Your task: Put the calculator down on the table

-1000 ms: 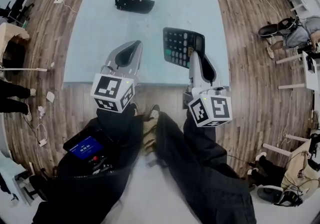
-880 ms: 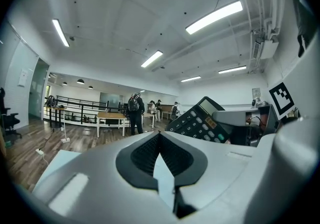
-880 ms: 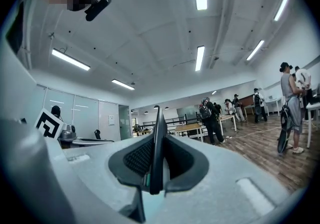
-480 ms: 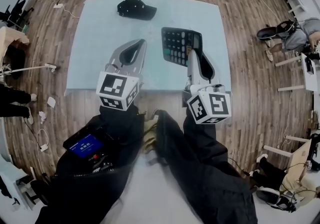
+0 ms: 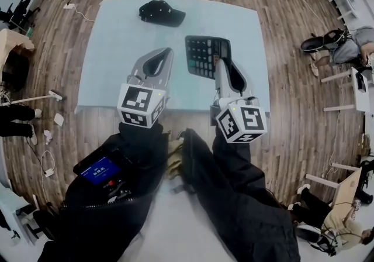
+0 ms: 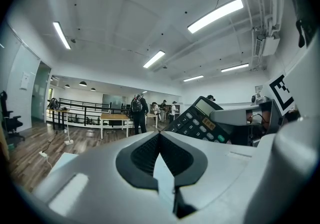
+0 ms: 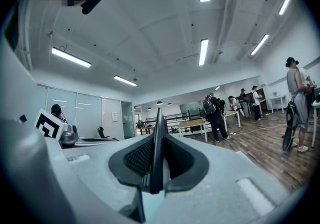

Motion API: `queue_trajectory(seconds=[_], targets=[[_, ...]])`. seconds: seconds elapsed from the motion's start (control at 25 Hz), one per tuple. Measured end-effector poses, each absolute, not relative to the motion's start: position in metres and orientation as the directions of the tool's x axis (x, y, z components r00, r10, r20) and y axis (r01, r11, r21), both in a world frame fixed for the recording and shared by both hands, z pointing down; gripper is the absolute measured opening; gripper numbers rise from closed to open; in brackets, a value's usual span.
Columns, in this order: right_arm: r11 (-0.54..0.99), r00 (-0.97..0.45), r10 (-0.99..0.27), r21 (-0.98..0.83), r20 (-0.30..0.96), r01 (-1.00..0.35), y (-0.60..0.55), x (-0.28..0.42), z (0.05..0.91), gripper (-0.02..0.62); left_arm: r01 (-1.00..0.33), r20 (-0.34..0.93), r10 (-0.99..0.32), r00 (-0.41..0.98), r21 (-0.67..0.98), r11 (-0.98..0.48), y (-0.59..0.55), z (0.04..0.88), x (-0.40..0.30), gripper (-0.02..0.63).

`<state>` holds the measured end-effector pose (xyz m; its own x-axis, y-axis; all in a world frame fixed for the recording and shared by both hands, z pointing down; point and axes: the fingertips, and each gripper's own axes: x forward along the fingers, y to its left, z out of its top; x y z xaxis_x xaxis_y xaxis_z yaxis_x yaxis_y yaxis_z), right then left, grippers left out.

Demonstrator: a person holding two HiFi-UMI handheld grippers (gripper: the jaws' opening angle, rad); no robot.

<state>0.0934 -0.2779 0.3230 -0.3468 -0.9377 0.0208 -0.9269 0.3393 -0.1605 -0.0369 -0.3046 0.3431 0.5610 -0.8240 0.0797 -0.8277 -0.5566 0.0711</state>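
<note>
A black calculator hangs over the right half of the light blue table, keys facing up. My right gripper is shut on its right edge. In the right gripper view the calculator shows edge-on, as a thin dark strip pinched between the jaws of the right gripper. My left gripper stands to its left over the table's middle, shut with nothing in it. In the left gripper view the left gripper has its jaws together, and the tilted calculator shows to the right.
A black cap lies at the table's far edge. The table's near edge runs just in front of my knees. A device with a lit blue screen sits at my left hip. Chairs and people stand on the wooden floor at the right.
Both grippers have moved farther in over the table, toward the cap. The calculator went along in the right gripper. Neither gripper's jaws have changed.
</note>
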Motion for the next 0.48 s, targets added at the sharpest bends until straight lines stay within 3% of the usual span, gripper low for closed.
queue_trajectory(seconds=[0.48], targets=[[0.315,-0.35,-0.921,-0.202,0.169,-0.927,-0.304,0.09,0.394,0.055,-0.836,0.211,-0.81,0.548,0.114,-0.536,-0.325,0.415,-0.03,-0.002]])
